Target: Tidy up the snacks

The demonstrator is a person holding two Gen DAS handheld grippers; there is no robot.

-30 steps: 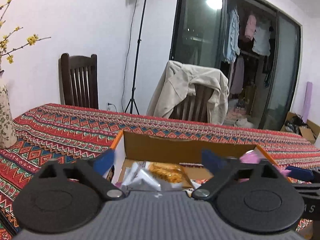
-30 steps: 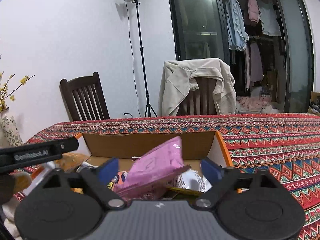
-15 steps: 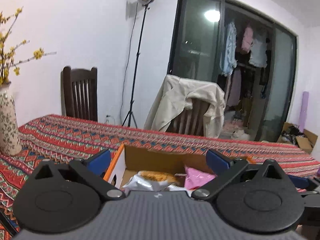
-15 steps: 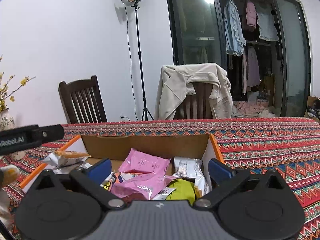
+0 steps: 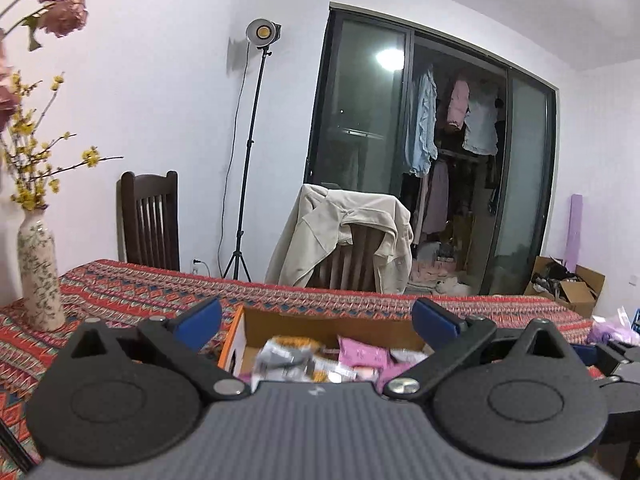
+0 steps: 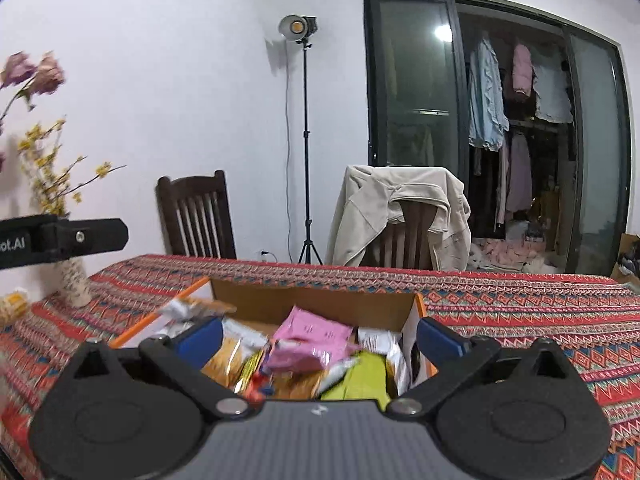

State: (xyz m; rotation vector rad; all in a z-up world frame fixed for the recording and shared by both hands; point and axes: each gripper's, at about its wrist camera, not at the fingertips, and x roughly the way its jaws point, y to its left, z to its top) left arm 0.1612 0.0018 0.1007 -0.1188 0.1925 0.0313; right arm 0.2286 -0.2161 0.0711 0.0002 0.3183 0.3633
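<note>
An open cardboard box [image 6: 320, 300] with orange edges sits on the patterned tablecloth and holds several snack packets: a pink packet [image 6: 316, 330], a yellow-green one [image 6: 360, 380], orange ones [image 6: 228, 356]. The box also shows in the left wrist view [image 5: 320, 322], with a pink packet [image 5: 360, 354] and a silver packet [image 5: 284, 356]. My left gripper [image 5: 316, 318] is open and empty, raised above the box's near side. My right gripper [image 6: 318, 338] is open and empty, above the packets. The left gripper's body [image 6: 64, 236] shows at the right wrist view's left edge.
A patterned vase [image 5: 40, 276] with yellow blossoms stands on the table at the left. Two wooden chairs [image 5: 150, 220] stand behind the table, one draped with a beige jacket [image 5: 348, 236]. A light stand [image 5: 248, 160] is by the wall.
The pink packet left my right gripper and now lies in the box. Both grippers have risen and drawn back from the box, open.
</note>
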